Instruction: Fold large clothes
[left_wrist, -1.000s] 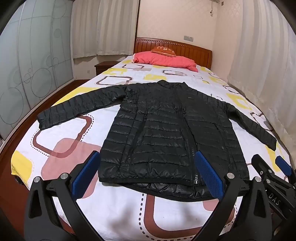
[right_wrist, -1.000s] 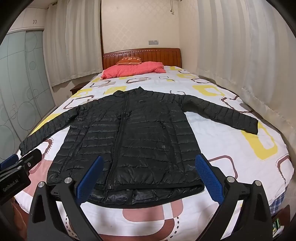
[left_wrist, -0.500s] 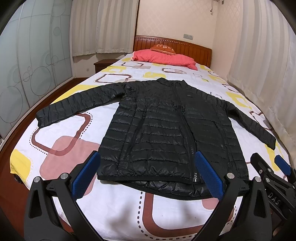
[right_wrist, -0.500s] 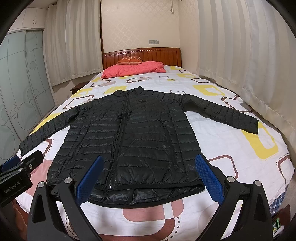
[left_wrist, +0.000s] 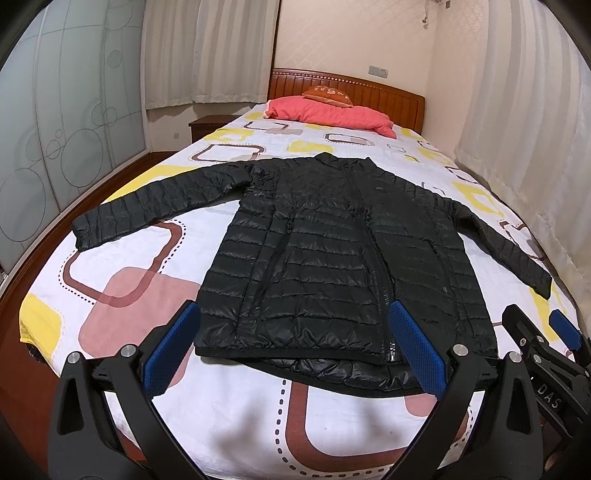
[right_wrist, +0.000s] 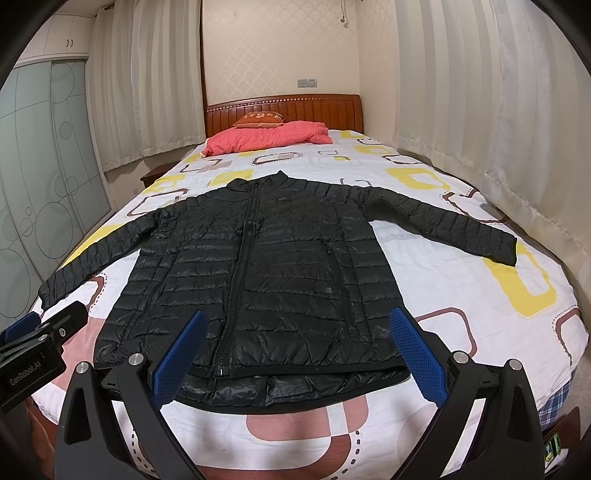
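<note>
Lying flat on bed (left_wrist: 240, 413): black jacket (left_wrist: 332, 266), sleeves spread; claws wide.

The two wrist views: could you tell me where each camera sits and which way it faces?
Left wrist: on the left tool, at the bed's foot, facing the headboard over the jacket; own open fingers and the right tool show.
Right wrist: on the right tool, same heading, further right; the left tool shows.
Shared: jacket, bed, pillow, headboard.
</note>
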